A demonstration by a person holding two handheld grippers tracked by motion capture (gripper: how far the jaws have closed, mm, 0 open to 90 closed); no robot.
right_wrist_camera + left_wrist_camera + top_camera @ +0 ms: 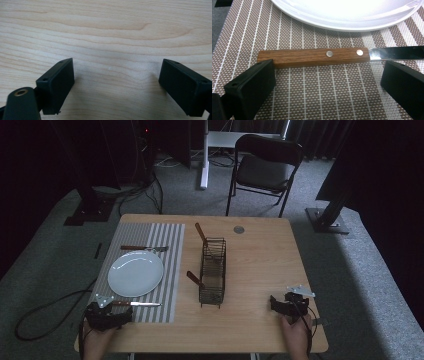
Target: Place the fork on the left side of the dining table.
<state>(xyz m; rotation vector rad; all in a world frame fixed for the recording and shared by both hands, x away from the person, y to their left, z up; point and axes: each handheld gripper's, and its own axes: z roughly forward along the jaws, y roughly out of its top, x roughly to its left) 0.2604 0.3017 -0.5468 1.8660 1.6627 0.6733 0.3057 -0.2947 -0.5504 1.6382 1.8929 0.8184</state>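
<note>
Knife with a wooden handle lies flat on the striped placemat, just in front of the white plate and apart from its rim; in the high view the knife sits at the near edge of the placemat, blade pointing toward the wire basket. The left gripper hangs low over the mat with its jaws spread wide, one beside the butt of the handle and one below the start of the blade, neither clamped on anything; whether the near jaw touches the wood I cannot tell. The right gripper rests over bare table at the near right corner, jaws likewise spread and holding nothing.

Judging by its look, the knife should be light and stiff; the handle is squared wood with two rivets, so it offers flat, fairly grippy faces, while the polished blade would be slick and thin. The handle's long sides, around the rivets, seem the best place to take hold; the jaws now stand along the knife's length, so a turn of the hand would probably be needed. Lying flush on woven mat, it leaves little room beneath; a shallow pinch could let it tip or slide.
</note>
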